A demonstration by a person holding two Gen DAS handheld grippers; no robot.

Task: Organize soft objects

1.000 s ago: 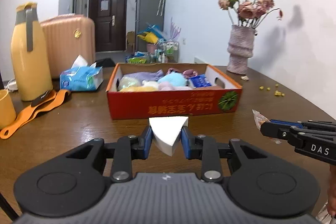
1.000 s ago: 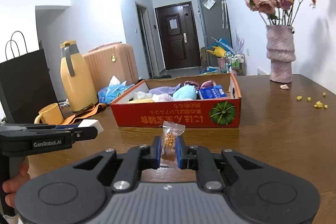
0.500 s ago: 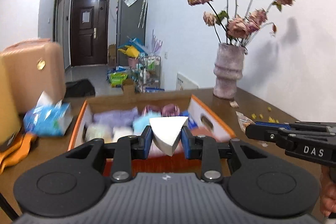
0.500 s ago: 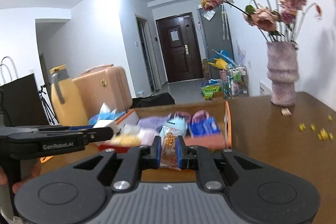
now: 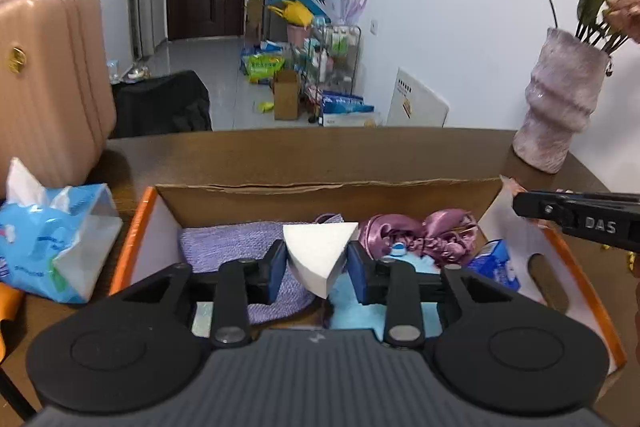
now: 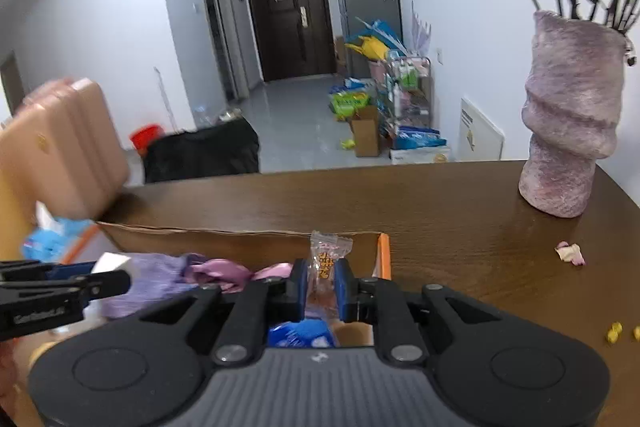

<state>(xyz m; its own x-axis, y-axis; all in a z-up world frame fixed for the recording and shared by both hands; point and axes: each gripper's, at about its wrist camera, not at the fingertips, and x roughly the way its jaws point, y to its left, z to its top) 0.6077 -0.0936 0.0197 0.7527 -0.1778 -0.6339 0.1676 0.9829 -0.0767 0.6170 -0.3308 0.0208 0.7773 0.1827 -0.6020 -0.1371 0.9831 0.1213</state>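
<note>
My left gripper [image 5: 318, 269] is shut on a white wedge-shaped sponge [image 5: 320, 251] and holds it above the inside of the orange cardboard box [image 5: 328, 193]. The box holds a lilac knitted cloth [image 5: 228, 247], a purple satin scrunchie [image 5: 416, 233], a light blue soft item [image 5: 352, 311] and a blue packet [image 5: 494, 265]. My right gripper [image 6: 322, 281] is shut on a clear wrapped snack packet [image 6: 326, 261] over the box's right end [image 6: 383, 255]. Each gripper shows in the other's view, the right one [image 5: 576, 217] and the left one [image 6: 60, 293].
A blue tissue pack [image 5: 52, 247] lies left of the box, with a pink suitcase [image 5: 44, 79] behind it. A mauve vase with dried roses [image 6: 568, 123] stands at the right on the brown table [image 6: 460, 211]. Small yellow bits [image 6: 614, 333] and a petal [image 6: 570, 253] lie on the table.
Both grippers have moved forward and up from in front of the box to above its inside, each still holding its item.
</note>
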